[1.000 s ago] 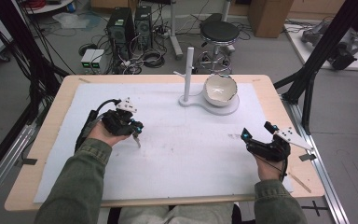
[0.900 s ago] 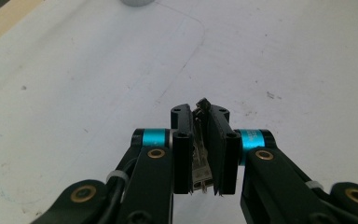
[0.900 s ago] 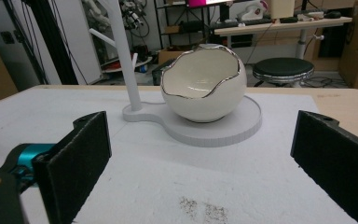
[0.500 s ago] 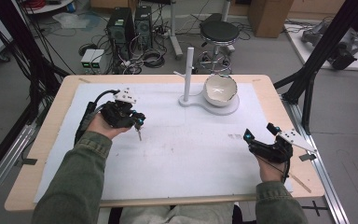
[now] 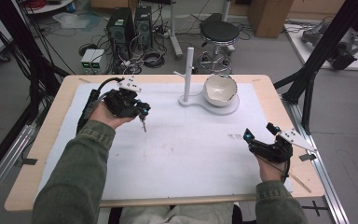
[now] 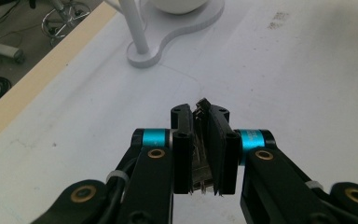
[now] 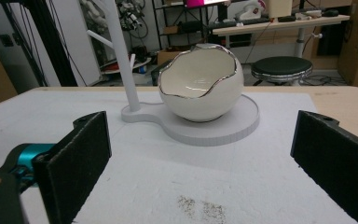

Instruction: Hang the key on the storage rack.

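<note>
Lifting your left gripper off the white mat, you now carry a small dark metal piece, perhaps a key or charm, dangling clear of the surface; a second ago it hung lower and nearer you. The jaws are clenched on it, as the left gripper view shows. That suggests the pick-up is done and the carry toward the white stand and egg-shaped bowl has begun. Your right gripper rests near the mat's right edge, jaws spread wide and empty.
</note>
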Motion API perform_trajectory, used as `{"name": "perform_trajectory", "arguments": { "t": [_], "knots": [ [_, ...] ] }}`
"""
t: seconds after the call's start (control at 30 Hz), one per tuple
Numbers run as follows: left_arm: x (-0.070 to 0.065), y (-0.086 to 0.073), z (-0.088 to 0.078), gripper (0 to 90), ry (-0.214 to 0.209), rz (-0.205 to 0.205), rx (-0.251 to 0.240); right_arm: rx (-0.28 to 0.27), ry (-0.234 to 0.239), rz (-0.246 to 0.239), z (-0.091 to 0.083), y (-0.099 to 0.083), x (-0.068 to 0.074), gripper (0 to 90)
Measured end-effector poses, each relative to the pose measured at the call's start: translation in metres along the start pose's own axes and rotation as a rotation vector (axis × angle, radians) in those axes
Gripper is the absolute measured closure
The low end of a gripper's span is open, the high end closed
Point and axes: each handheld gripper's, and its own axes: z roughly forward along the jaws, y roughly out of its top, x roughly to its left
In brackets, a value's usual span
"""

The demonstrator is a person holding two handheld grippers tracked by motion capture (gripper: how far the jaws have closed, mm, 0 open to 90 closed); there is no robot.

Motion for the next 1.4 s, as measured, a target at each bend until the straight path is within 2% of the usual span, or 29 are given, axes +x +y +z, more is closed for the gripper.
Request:
{"name": "perform_trajectory", "arguments": {
  "t": [0.33, 0.6, 0.87, 1.03, 1.2, 1.4],
  "knots": [
    [-0.001, 0.020, 0.007, 80.5, -0.009, 0.032, 0.003, -0.006, -0.003, 0.007, -0.001, 0.000, -0.002, 3.8],
    [0.002, 0.034, 0.009, 80.6, -0.014, 0.039, -0.003, -0.006, -0.006, 0.013, -0.002, 0.000, -0.002, 3.8],
    [0.002, 0.047, 0.010, 80.5, -0.017, 0.070, 0.007, -0.004, -0.008, 0.013, -0.003, -0.001, -0.003, 3.8],
    [0.001, 0.055, 0.012, 80.5, -0.035, 0.087, 0.001, -0.002, -0.007, 0.006, -0.003, -0.001, -0.003, 3.8],
    [0.006, 0.063, 0.015, 80.5, -0.036, 0.082, -0.015, 0.001, -0.006, 0.007, -0.004, -0.001, -0.003, 3.8],
    [0.009, 0.072, 0.019, 80.5, -0.032, 0.087, -0.006, 0.000, -0.005, 0.007, -0.005, -0.001, -0.003, 3.8]
  ]
}}
